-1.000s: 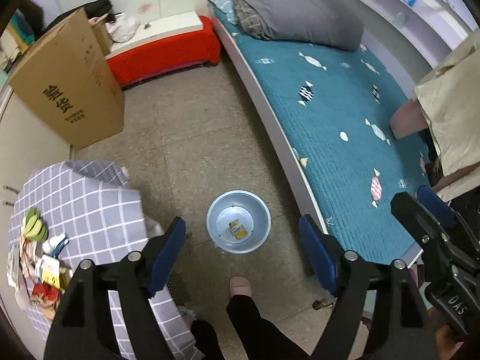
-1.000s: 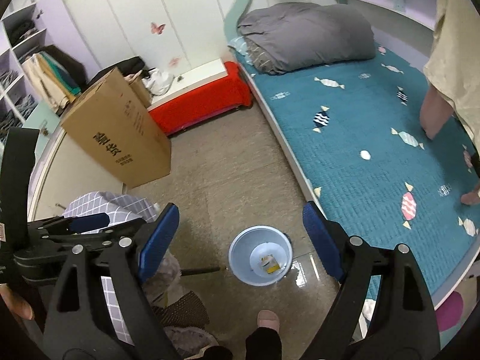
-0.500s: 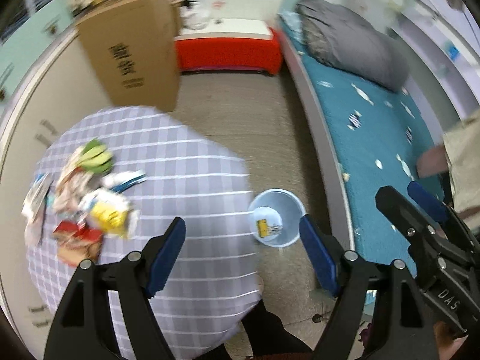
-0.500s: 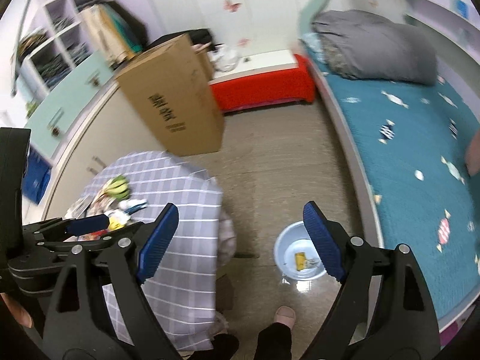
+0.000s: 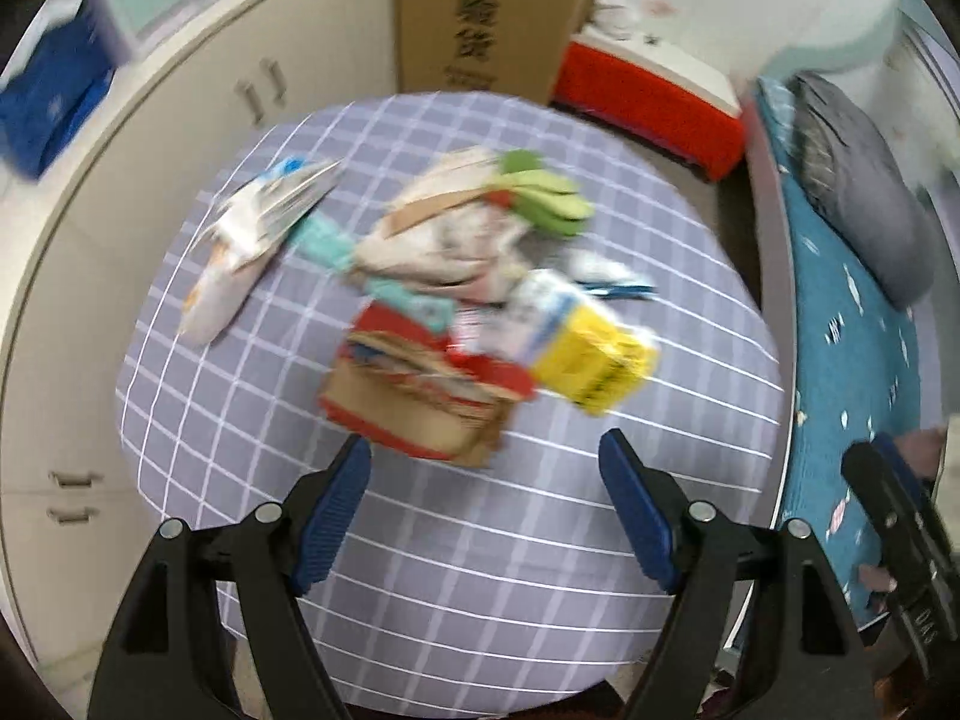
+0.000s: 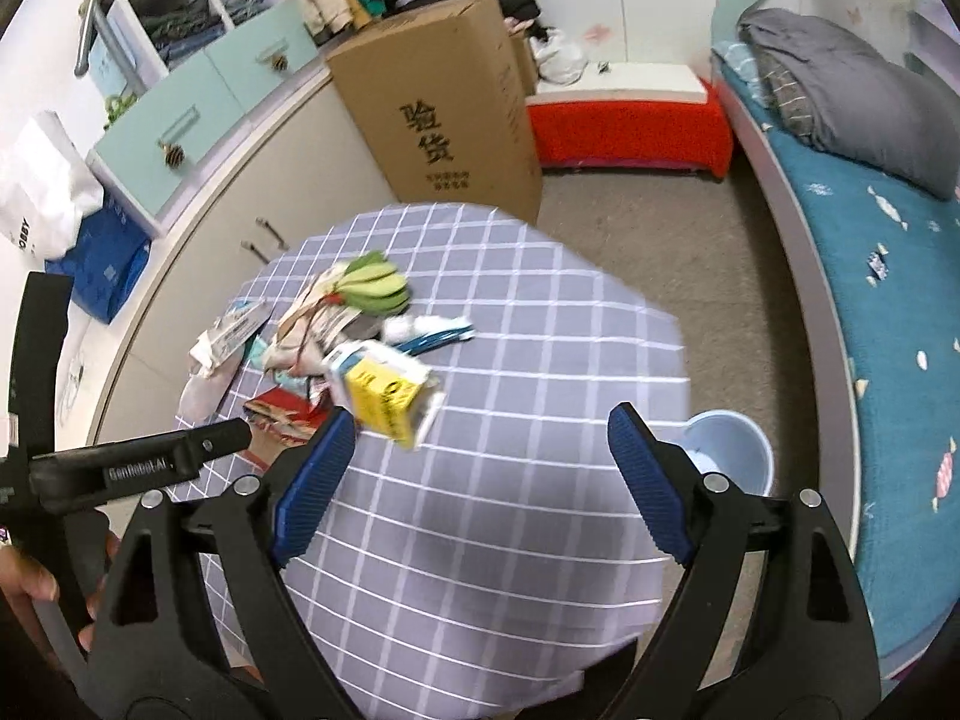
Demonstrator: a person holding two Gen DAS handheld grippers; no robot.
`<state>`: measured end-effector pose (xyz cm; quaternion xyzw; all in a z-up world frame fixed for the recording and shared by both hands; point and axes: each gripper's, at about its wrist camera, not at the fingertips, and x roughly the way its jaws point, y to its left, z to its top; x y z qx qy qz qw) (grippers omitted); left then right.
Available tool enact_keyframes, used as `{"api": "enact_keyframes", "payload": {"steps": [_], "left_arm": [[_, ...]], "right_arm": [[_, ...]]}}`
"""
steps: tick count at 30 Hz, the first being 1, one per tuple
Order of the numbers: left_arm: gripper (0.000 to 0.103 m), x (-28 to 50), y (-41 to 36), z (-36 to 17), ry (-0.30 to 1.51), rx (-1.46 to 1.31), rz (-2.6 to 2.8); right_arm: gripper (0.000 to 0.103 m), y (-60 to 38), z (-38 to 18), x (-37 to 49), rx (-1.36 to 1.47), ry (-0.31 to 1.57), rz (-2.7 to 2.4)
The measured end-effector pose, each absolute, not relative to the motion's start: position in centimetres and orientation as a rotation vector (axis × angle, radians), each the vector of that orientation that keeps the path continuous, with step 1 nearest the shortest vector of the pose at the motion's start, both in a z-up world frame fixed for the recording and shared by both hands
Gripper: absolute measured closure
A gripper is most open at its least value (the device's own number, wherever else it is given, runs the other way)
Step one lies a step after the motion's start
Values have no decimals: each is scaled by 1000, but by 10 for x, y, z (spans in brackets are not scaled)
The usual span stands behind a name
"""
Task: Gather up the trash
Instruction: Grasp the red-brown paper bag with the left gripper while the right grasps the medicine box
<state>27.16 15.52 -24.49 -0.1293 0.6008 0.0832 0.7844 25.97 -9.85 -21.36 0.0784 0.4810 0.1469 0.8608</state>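
A heap of trash lies on a round table under a grey checked cloth point(image 5: 252, 420). It holds a yellow and white carton point(image 5: 591, 354) point(image 6: 387, 393), a red and brown cardboard pack point(image 5: 420, 402), green peels point(image 5: 543, 192) point(image 6: 375, 288) and white wrappers point(image 5: 252, 234). My left gripper point(image 5: 485, 480) hangs open just above the table, in front of the red pack, with nothing between its blue pads. My right gripper point(image 6: 477, 450) is open too, empty, over the cloth beside the carton. A pale blue bin point(image 6: 729, 450) stands on the floor past the table's right edge.
A tall cardboard box point(image 6: 444, 120) stands behind the table beside a red bench point(image 6: 630, 126). White cupboards point(image 5: 150, 138) run along the left. A bed with a teal cover point(image 6: 888, 312) and grey quilt fills the right. A hand point(image 6: 30, 582) holds the left tool.
Both views have swung from the floor and blue bin over to the table. The trash heap now sits right ahead of the left gripper. Both grippers stayed open.
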Motion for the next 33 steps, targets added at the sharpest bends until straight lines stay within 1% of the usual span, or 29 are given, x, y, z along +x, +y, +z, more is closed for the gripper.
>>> {"api": "enact_keyframes", "payload": {"steps": [5,15,18,20,22,24,26,28,29,30,31,32,33], "left_arm": [[26,283,193,-270,1331,-322,180],[27,308,224,-328,1415,-433,173],[27,312,231,-336,1416,-473,161],[30,316,232,-341,1422,-478,158],[33,317,231,-342,1423,-477,151],[37,318,230,-342,1416,-471,142],[42,318,228,-340,1413,-453,131],[45,319,227,-337,1407,-429,124],[47,320,227,-335,1408,-418,122],[48,320,225,-334,1412,-407,121],[52,320,225,-333,1416,-401,119],[62,319,224,-332,1416,-407,104],[66,317,222,-329,1421,-409,91]], "right_arm": [[18,-63,-236,265,181,1049,313],[19,-34,-290,291,278,1151,318],[19,-31,-303,296,313,1170,317],[20,-28,-310,301,325,1175,326],[25,-26,-317,305,345,1185,334],[35,-25,-323,308,375,1196,346],[38,-24,-326,310,390,1196,351],[47,-22,-329,312,405,1197,372],[55,-21,-331,313,406,1199,383],[66,-18,-331,313,407,1202,393],[70,-16,-330,314,405,1203,399],[72,-15,-329,313,402,1203,405],[75,-14,-328,312,399,1204,409]]}}
